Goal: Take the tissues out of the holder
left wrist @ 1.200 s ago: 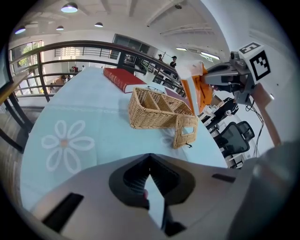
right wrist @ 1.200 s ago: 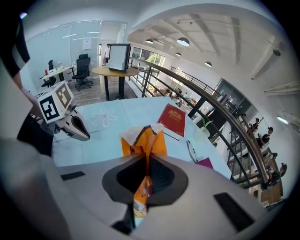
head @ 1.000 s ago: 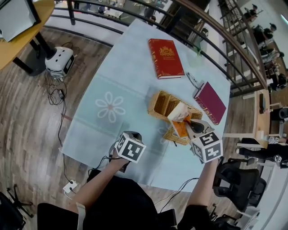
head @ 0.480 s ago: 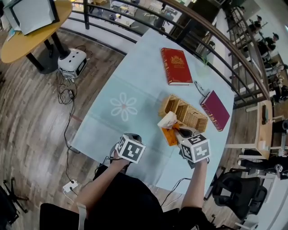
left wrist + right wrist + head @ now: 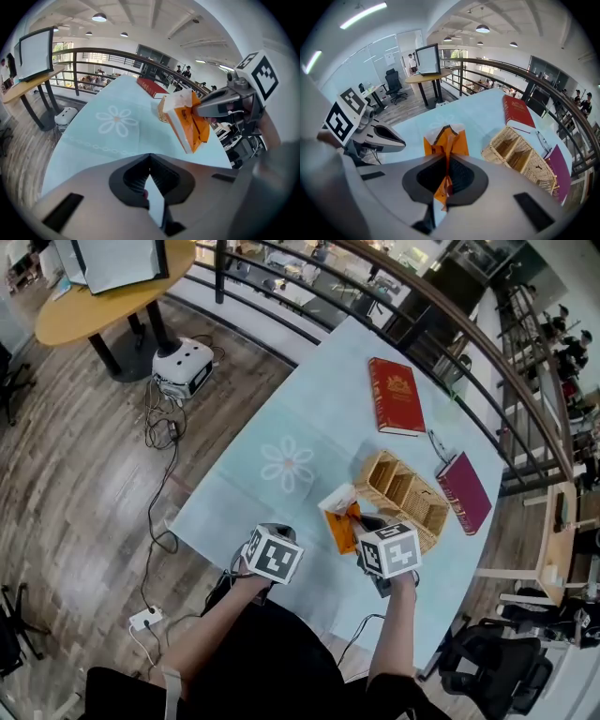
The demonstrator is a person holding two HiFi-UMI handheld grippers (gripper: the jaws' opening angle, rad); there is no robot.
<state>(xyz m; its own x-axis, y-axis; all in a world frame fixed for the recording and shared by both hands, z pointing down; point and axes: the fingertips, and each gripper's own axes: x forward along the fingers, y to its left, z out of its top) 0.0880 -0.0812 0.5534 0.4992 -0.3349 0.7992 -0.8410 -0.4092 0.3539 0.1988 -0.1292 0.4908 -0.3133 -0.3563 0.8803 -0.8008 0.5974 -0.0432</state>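
Tissue pack (image 5: 339,521): an orange wrapper with white tissue showing at its top end. It is out of the holder (image 5: 412,498) and sits at roughly 9 o'clock from it in the head view. The left gripper view shows the tissue pack (image 5: 187,122) tilted, apart from the wicker holder (image 5: 161,111) behind it, and carried over the table (image 5: 309,399).

Right gripper (image 5: 361,523): its jaws are closed on the orange wrapper of the pack. In the right gripper view (image 5: 447,158) a fold of the wrapper runs down between the two pads, and the body of the pack (image 5: 446,139) stands just beyond the tips. The holder (image 5: 520,157) lies at 2 o'clock from the pack in this view, and its compartments show no contents.

Left gripper (image 5: 270,542): at 8 o'clock from the pack in the head view, near the table edge closest to the person. Its own view (image 5: 150,159) shows the jaws brought together with nothing between them.

Other items on the table, head view:
- red book (image 5: 397,395), at 12 o'clock from the holder, apart from it.
- maroon book (image 5: 463,491), at 3 o'clock from the holder, just beside it.
- flower print (image 5: 288,465) on the pale blue cloth, at 10 o'clock from the pack.
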